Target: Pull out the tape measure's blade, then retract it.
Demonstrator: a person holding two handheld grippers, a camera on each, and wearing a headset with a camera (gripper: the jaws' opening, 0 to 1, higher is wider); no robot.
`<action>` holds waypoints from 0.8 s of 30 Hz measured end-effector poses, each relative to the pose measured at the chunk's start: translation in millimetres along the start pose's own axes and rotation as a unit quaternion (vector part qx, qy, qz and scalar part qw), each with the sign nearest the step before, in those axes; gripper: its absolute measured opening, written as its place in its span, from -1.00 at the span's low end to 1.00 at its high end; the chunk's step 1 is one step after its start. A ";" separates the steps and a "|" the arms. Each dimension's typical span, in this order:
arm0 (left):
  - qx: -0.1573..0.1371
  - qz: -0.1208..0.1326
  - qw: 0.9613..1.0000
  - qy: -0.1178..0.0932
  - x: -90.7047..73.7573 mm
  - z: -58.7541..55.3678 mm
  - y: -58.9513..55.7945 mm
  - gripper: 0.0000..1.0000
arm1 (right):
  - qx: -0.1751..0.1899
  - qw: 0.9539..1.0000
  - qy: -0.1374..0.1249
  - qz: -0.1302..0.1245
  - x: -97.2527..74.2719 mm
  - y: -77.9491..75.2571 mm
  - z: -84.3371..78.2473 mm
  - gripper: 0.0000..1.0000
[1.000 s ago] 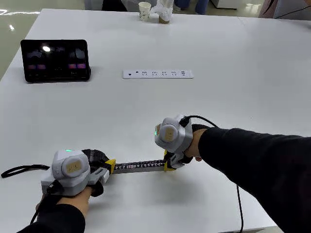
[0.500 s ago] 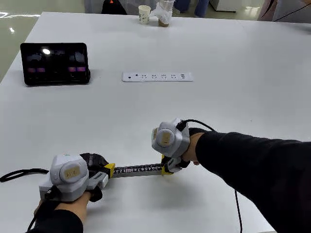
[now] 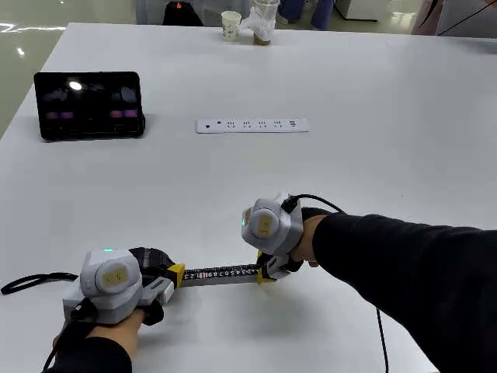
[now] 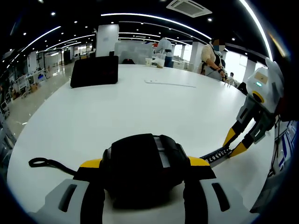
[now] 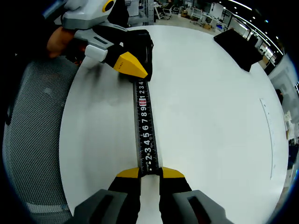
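While left gripper clamps the case and right gripper pinches the blade tip, travel should run straight, level, slow.

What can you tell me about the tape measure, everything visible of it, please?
The tape measure has a black case, clamped between the left gripper's yellow-tipped jaws. Its blade, dark with white numerals and a red mark, is pulled out along the white table, its end pinched by the right gripper. A black strap trails from the case.
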State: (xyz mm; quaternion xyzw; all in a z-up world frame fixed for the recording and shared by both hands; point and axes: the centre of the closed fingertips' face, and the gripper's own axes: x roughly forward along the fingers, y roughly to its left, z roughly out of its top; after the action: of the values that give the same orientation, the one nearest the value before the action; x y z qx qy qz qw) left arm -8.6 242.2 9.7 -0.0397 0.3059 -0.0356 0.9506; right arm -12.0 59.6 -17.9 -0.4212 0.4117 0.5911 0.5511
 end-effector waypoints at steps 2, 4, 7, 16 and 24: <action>-0.001 0.000 1.000 0.000 -0.2 -0.2 0.0 0.27 | -0.005 1.000 -0.001 0.001 0.2 0.4 0.3 -0.77; -0.001 -0.001 1.000 0.000 -0.3 -0.2 0.0 0.27 | -0.004 1.000 -0.002 0.001 0.7 0.4 0.8 -0.77; -0.001 -0.002 1.000 0.001 -0.2 -0.6 0.0 0.27 | -0.015 1.000 -0.004 0.003 0.9 0.4 1.7 -0.77; -0.001 -0.003 1.000 0.002 -0.8 -1.4 0.5 0.27 | 0.005 1.000 -0.024 0.001 2.4 0.9 6.1 -0.77; -0.002 -0.005 1.000 0.002 -2.1 -1.7 0.1 0.27 | -0.001 1.000 -0.020 -0.004 3.2 0.9 9.5 -0.78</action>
State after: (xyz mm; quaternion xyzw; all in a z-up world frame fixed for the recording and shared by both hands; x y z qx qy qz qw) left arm -11.3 242.4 9.6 -0.0432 0.3076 -0.0400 0.9497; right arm -13.4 69.6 -18.0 -0.4113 0.3981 0.5976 0.5615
